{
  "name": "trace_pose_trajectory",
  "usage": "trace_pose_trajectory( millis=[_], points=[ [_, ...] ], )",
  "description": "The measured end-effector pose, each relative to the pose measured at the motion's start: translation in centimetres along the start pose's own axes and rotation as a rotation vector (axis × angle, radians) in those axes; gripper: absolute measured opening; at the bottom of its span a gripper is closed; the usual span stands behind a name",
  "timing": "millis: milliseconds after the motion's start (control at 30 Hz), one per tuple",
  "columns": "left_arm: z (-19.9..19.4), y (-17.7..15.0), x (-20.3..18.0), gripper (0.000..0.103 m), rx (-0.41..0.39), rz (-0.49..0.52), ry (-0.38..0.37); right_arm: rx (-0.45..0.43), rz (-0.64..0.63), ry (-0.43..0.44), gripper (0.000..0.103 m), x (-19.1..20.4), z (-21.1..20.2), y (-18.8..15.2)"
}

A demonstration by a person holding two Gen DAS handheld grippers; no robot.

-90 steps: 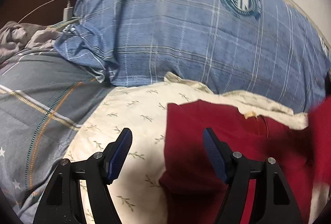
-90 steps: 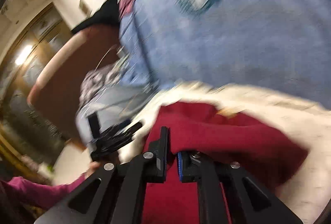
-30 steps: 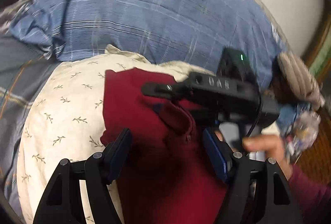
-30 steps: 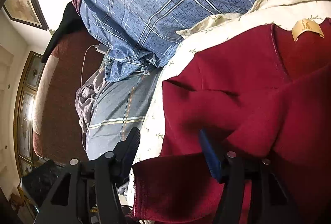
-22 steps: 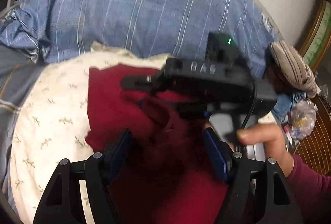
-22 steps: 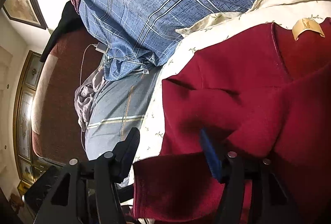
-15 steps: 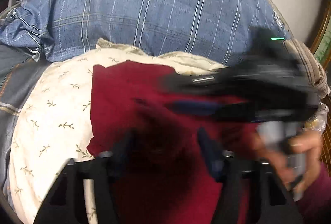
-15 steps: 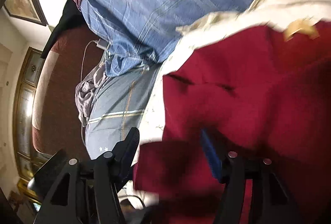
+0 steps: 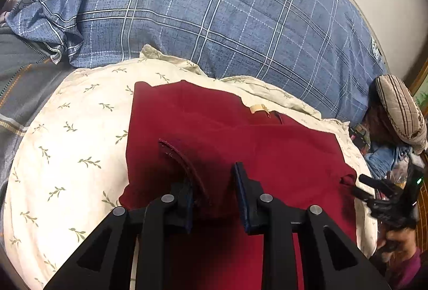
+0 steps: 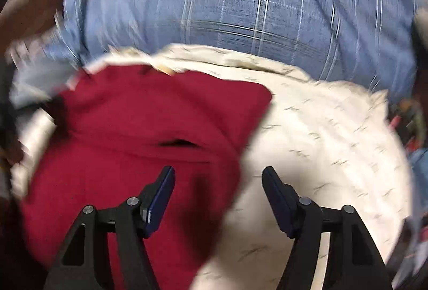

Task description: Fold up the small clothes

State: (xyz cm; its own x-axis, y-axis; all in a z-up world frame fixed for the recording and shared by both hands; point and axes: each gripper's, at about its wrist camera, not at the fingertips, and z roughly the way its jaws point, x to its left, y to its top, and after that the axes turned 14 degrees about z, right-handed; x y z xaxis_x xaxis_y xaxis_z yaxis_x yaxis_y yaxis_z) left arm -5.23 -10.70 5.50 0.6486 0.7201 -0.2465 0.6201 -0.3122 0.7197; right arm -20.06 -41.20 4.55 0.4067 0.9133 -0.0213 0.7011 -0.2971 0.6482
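The dark red knit garment lay partly folded on the cream leaf-printed pillow, ahead of both tools. The left tool stood half closed around a raised cuff-like edge of the garment, which touched its left finger; whether it truly gripped, I cannot tell. The right tool hung released over the garment's right edge, its view blurred. The sleeve fold seemed in hand; next, probably, laying that edge flat across the body.

Matt red knit garment on seemingly cotton printed pillow.
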Motion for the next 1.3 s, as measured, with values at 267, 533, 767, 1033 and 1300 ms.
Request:
trace_pose_trajectory(
  millis=[267,533,767,1033,1300],
  points=[
    [0.1,0.1,0.2,0.023,0.002,-0.007,-0.006,-0.035,0.153,0.063,0.007,-1.3,0.1,1.6],
    [1.7,-0.1,0.5,0.023,0.078,-0.009,0.084,0.056,0.19,0.014,0.009,-3.9,-0.9,-3.2],
    [-0.1,-0.2,0.7,0.023,0.034,-0.024,0.079,-0.059,0.399,0.115,0.057,-6.3,-5.2,-0.8],
    [-1.4,-0.3,-1.0,0.045,-0.039,0.035,0.019,0.002,0.248,0.109,0.043,0.1,1.8,3.3],
    [2.6,-1.0,-0.6,0.044,0.093,0.066,0.125,0.045,0.419,0.098,0.039,-3.0,6.5,3.2]
  ],
)
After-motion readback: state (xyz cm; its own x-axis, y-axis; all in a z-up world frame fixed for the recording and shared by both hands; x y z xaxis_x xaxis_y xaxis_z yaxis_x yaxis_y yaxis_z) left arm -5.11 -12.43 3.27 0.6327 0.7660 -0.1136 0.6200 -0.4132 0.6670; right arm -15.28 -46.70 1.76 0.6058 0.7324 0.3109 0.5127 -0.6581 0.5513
